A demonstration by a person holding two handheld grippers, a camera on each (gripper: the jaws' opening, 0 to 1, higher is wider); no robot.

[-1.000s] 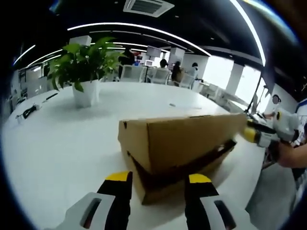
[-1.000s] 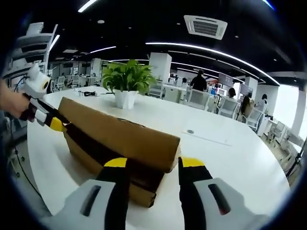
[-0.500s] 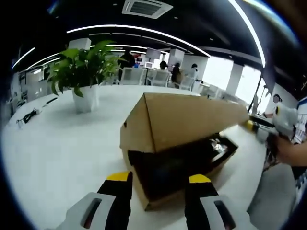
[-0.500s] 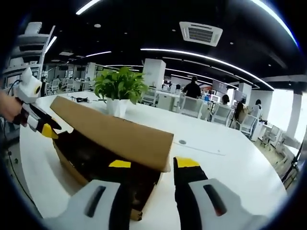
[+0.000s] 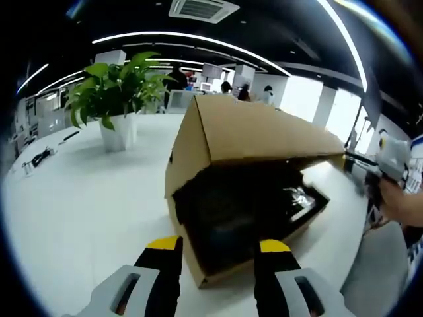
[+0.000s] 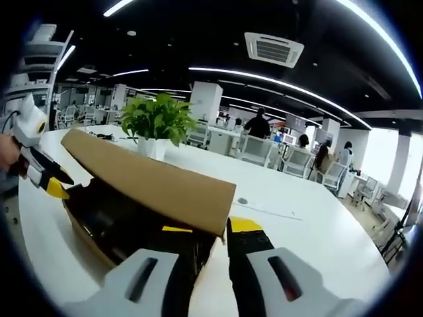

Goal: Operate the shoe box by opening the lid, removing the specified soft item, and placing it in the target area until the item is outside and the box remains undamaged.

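Your left gripper stands with jaws apart before the shoe box; its lid is raised; your right gripper is likewise parted.

The lid of the cardboard shoe box now stands well up from the box, where a second ago it lay almost shut with only a thin dark gap under its front edge. The opening is wider than half a second ago, and the dark inside shows, with something shiny lying in it. In the left gripper view the right gripper sits higher at the lid's far end. In the right gripper view the lid's near corner has risen across the right gripper's own jaws, and the left gripper is lower against the box's far end.
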